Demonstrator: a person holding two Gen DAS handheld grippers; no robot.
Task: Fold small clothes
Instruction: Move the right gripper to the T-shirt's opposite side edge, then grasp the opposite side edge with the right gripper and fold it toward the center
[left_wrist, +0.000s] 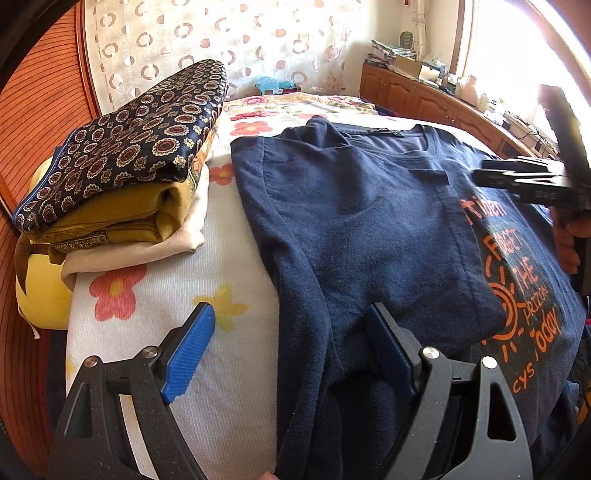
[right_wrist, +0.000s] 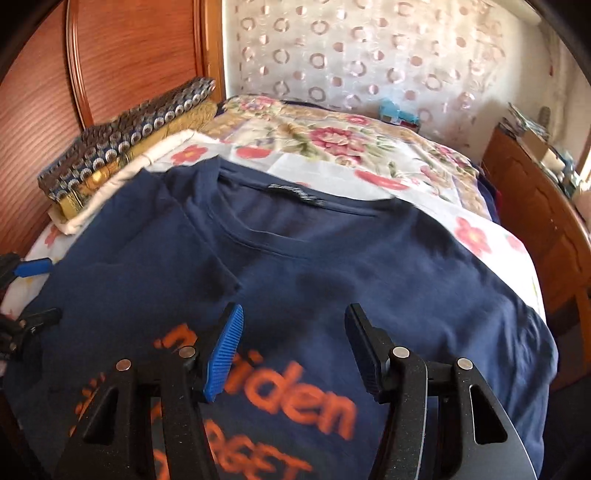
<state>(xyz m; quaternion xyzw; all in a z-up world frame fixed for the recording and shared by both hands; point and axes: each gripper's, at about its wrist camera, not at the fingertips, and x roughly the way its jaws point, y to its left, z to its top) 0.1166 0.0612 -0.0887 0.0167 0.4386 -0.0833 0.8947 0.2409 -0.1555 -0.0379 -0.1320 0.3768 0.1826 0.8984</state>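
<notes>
- Navy T-shirt (left_wrist: 369, 229) spread print-up on the flowered bedspread (left_wrist: 155, 332); neckline (right_wrist: 280, 236) at 12 o'clock from both cameras, hem end toward 6, so long axis runs 12–6.
- Left side of shirt already turned in: folded panel with sleeve lying over the chest, its straight edge just left of the orange print (left_wrist: 517, 288) in the left wrist view.
- Right side not yet turned in, judged from the right wrist view: cloth reaches flat out to the bed edge at 3–4 o'clock.
- Left gripper (left_wrist: 291, 350): jaws spread wide, nothing pinched; hovering over the shirt's outer left edge, one blue pad (left_wrist: 188, 350) over bare bedspread, the other over navy cloth.
- Right gripper (right_wrist: 295, 350): jaws spread, empty; over the print, neckline straight ahead at 12. Contact with cloth not determinable.
- Key relation: unfolded side lies at 3 o'clock of the right gripper, well away from the left one; right is the nearer tool for that fold.
- Likely next: pinch the right shoulder or side seam, carry toward 9 o'clock, parallel to the long axis.
- Stack of folded clothes (left_wrist: 122, 184) at 10 o'clock, apart from the shirt, against the wooden headboard (right_wrist: 129, 55).
</notes>
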